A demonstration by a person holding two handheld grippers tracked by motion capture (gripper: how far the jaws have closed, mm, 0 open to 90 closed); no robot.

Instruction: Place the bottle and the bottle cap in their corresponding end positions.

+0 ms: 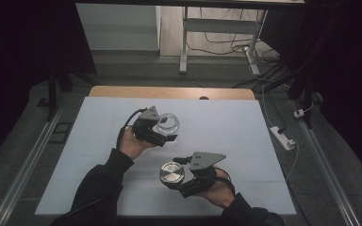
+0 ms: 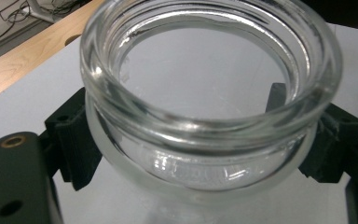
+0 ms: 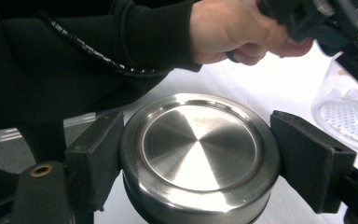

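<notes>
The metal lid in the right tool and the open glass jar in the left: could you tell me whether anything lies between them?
Nothing visible does. Between the metal lid and the glass jar lies only bare white table; the jar's mouth is open.

Both black two-jaw grippers are clamped shut, the left gripper (image 1: 166,132) farther out than the right gripper (image 1: 178,178).

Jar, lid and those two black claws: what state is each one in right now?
Jar: open, empty, clamped in the left gripper.
Lid: off the jar, clamped in the right gripper.
Left gripper: shut on the jar.
Right gripper: shut on the lid.
</notes>
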